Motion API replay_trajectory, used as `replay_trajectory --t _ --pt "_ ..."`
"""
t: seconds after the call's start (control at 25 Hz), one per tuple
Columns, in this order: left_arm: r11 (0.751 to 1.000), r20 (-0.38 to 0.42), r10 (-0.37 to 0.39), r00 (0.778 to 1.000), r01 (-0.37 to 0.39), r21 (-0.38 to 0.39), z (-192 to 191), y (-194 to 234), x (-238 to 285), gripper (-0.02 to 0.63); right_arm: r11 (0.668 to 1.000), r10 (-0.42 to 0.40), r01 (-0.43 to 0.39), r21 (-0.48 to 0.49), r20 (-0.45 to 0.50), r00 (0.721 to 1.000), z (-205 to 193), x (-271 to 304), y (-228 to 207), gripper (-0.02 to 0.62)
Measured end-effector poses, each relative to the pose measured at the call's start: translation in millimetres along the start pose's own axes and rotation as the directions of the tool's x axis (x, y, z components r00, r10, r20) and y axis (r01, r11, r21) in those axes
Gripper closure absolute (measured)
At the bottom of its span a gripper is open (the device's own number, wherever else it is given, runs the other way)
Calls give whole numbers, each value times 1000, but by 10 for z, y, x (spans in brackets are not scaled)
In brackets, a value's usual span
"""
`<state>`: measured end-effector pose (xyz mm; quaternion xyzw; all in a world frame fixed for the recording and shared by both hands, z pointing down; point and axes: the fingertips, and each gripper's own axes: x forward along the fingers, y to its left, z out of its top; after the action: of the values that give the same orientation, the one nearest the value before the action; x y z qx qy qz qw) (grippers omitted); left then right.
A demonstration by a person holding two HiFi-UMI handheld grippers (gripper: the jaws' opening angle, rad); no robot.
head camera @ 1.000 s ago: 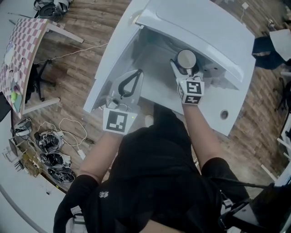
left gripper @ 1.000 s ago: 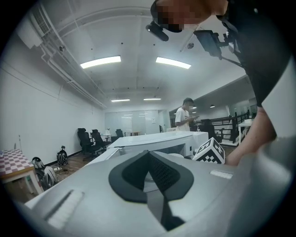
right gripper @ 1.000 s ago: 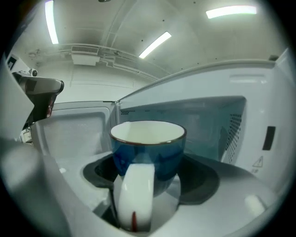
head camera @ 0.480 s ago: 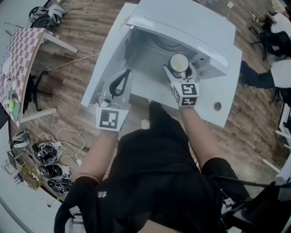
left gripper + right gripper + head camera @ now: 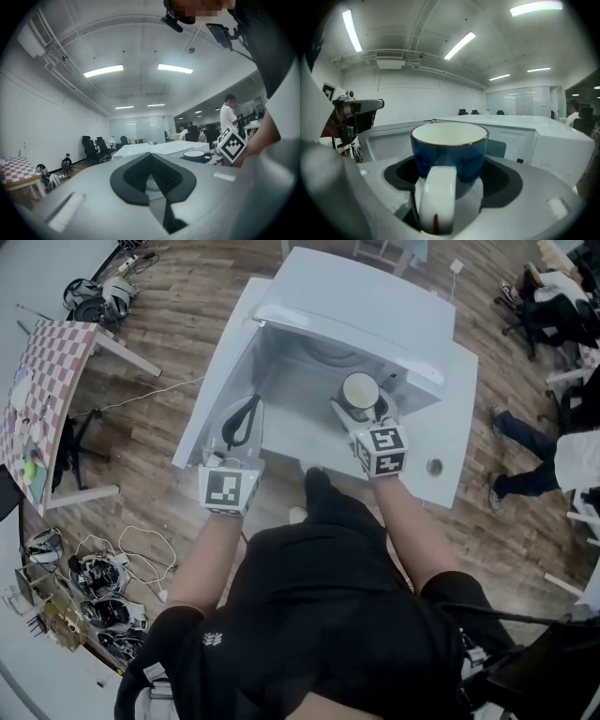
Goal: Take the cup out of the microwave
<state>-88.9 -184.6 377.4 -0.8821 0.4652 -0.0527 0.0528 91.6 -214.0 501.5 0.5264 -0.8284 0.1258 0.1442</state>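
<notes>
A white bench point(image 5: 457, 432) stands on a wooden floor point(image 5: 169, 315) in a large office room with long ceiling lights. On the bench is a white microwave point(image 5: 361, 306), and its door point(image 5: 217, 371) is swung open to the left. Beside it on the floor stands a table with a checked cloth point(image 5: 47, 362), and bundles of cables point(image 5: 98, 573) lie near the wall. Office chairs point(image 5: 91, 146) stand further away.

The right hand-held gripper point(image 5: 362, 407) is clenched on the blue cup point(image 5: 360, 390), white inside; the handle points toward the camera of the right gripper view. The cup is upright at the mouth of the microwave. The left hand-held gripper point(image 5: 253, 401) has its jaws pressed together with nothing between them, just beside the open door.

The microwave top covers most of the cavity, so I cannot tell if the cup is inside or just outside, or if its bottom touches anything
</notes>
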Motion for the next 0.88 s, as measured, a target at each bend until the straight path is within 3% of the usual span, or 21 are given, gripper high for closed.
replay_trajectory --t 0.48,0.88 --pt "1000 4 9 1000 -8 -21 272 146 103 600 1000 12 -12 -13 22 1000 430 -191 -134 209" --pt "1000 33 -14 999 14 5 541 144 238 600 1000 14 -13 -23 47 999 751 -385 -237 209"
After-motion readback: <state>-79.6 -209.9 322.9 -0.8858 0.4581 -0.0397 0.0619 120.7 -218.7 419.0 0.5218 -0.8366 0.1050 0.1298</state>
